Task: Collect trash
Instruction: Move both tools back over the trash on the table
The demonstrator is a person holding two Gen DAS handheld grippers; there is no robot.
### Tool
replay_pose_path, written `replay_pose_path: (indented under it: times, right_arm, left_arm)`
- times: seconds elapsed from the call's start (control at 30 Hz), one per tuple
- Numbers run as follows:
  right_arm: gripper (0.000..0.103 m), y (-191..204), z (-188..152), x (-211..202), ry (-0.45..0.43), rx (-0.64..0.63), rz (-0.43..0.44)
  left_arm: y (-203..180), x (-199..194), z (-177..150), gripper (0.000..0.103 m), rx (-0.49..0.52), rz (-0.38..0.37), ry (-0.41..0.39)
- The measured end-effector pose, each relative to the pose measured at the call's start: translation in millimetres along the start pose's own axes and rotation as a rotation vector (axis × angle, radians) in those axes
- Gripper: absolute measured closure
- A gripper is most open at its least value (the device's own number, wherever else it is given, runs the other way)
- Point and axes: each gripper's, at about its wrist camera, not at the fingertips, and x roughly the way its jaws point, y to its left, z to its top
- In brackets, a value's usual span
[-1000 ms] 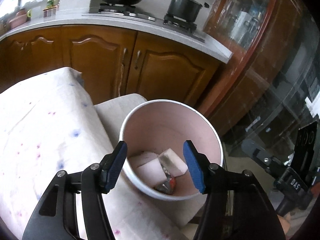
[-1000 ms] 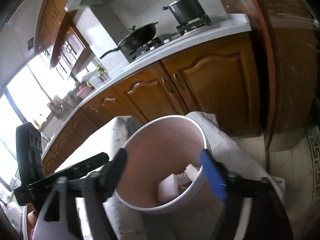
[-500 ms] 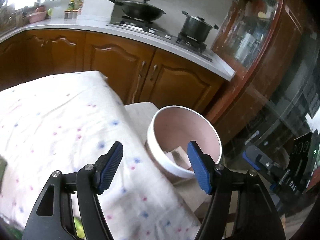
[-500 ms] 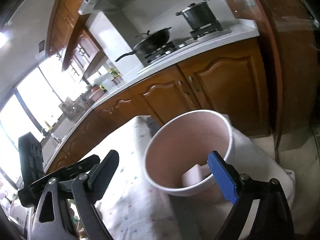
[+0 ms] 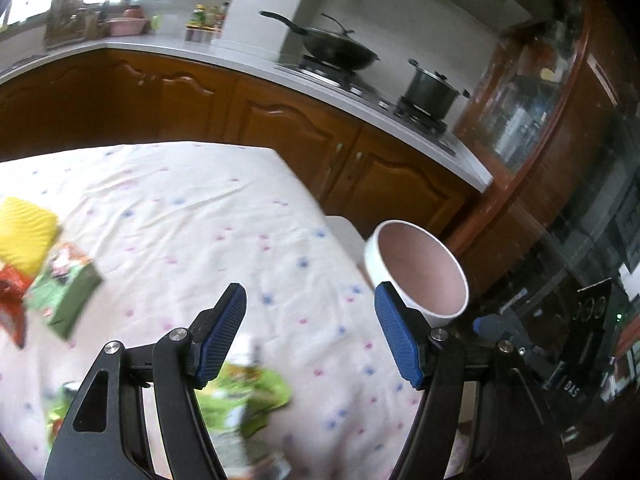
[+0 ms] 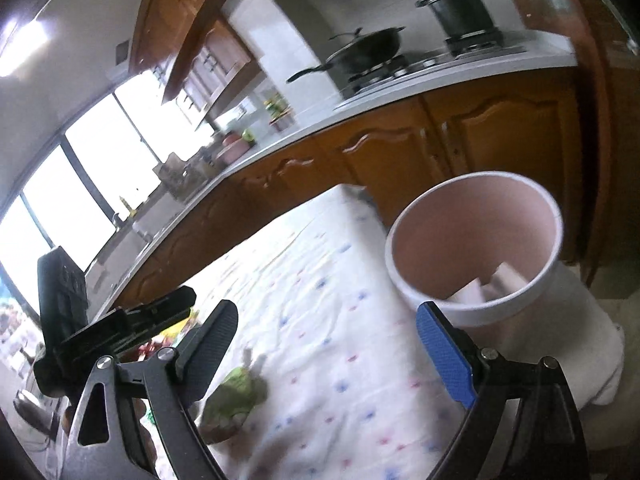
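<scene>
Round white bucket [image 5: 420,268] with a smooth pink inside sits just ahead and right of the left claw [image 5: 312,336], off the edge of the wrinkled, dotted tablecloth [image 5: 200,216]. Left claw spread wide, ribbed blue pads bare, gripping nothing, with a crinkly green wrapper [image 5: 240,396] right below it. Right claw [image 6: 324,352] also gaping and empty; white scraps [image 6: 480,286] lie in the bucket ahead of it.
</scene>
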Motion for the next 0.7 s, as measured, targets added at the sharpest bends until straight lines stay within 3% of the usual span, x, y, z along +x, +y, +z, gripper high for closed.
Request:
replay_pose_path:
  times: [0.7]
  right_arm:
    - [0.011, 93.5, -61.7, 47.2, 0.161, -0.157, 0.11]
  left_arm:
    - [130.8, -84.3, -36.4, 0.033, -0.168, 0.186, -0.073]
